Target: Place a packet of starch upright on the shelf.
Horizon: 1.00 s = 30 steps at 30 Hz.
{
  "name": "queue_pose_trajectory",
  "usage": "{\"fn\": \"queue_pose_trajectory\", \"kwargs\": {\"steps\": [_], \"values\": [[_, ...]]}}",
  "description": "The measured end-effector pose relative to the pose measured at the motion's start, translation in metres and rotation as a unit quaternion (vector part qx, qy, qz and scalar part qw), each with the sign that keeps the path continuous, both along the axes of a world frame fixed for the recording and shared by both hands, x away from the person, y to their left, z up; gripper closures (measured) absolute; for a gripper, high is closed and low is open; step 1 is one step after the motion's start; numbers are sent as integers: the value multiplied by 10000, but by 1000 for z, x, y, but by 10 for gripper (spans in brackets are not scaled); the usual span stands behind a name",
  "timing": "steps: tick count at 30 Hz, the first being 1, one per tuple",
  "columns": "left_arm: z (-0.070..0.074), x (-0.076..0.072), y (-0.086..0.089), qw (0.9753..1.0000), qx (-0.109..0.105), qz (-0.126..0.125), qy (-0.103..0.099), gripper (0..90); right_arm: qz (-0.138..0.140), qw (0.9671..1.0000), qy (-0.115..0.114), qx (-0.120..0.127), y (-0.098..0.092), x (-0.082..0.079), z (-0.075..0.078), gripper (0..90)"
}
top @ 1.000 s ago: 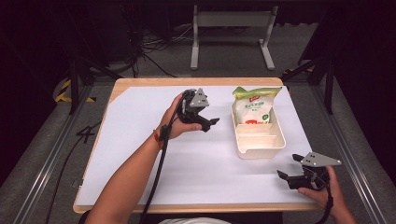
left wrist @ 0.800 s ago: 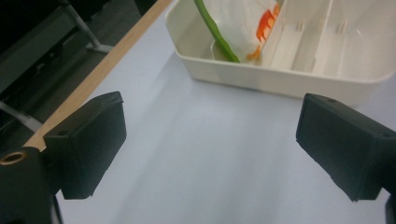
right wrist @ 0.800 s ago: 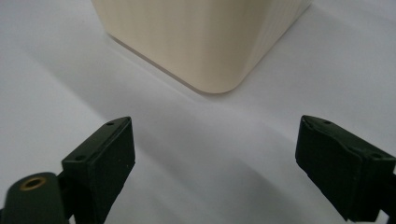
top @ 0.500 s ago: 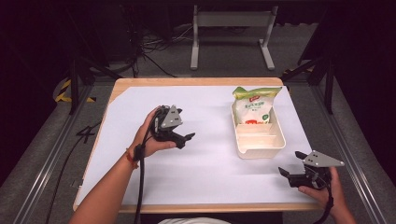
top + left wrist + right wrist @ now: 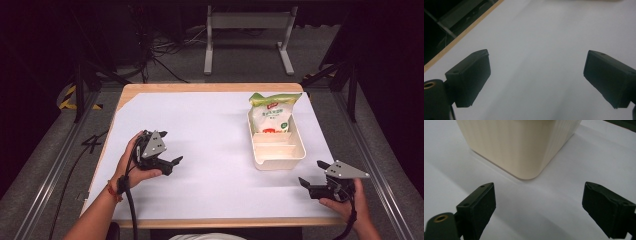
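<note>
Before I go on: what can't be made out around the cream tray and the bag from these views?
- Print on the green-and-white plastic bag: too small to read in the high view.
- Bag's lower end: hidden by the cream plastic divided tray wall it rests in.
- Tray's inside: in the right gripper view the outer corner hides it; the top edge cuts it off.
- Left gripper view: blurred white table sheet.

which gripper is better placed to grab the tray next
Right. The right gripper sits open just off the near corner of the cream tray, which looms close in its own view. The left gripper, also open, is across the white sheet, far from it.
</note>
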State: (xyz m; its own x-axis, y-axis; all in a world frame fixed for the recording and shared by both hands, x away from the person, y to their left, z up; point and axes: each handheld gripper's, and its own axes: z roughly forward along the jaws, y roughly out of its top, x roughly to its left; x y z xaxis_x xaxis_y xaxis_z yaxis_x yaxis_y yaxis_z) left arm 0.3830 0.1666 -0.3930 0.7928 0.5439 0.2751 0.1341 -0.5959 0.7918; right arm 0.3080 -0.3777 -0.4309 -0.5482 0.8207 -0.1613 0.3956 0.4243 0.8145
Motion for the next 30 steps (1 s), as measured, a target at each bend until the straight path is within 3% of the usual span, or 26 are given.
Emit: {"fn": "queue_pose_trajectory", "kwargs": {"steps": [7, 12, 14, 17, 23, 28, 30], "values": [[-9, -17, 29, 9997, -112, 195, 84, 82, 15, 10000, -21, -29, 2, 2, 0, 114], [-19, -26, 48, 9990, 35, 433, 74, 82, 41, 10000, -36, -34, 4, 5, 1, 115], [-21, -28, 56, 9985, -161, 484, 186, 86, 41, 10000, -25, -24, 4, 6, 1, 114], [-24, -31, 64, 9980, -116, 583, 212, 88, 46, 10000, -30, -15, 4, 7, 1, 114], [-32, -37, 83, 9928, -556, 966, 431, 86, 20, 10000, -58, 55, 3, 7, 1, 114], [-38, -47, 98, 9899, -681, 1135, 501, 87, -9, 10000, -59, 72, 1, 8, 1, 113], [-40, -53, 107, 9870, -939, 1215, 479, 88, -16, 10000, -82, 47, 1, 8, 1, 114]]}}
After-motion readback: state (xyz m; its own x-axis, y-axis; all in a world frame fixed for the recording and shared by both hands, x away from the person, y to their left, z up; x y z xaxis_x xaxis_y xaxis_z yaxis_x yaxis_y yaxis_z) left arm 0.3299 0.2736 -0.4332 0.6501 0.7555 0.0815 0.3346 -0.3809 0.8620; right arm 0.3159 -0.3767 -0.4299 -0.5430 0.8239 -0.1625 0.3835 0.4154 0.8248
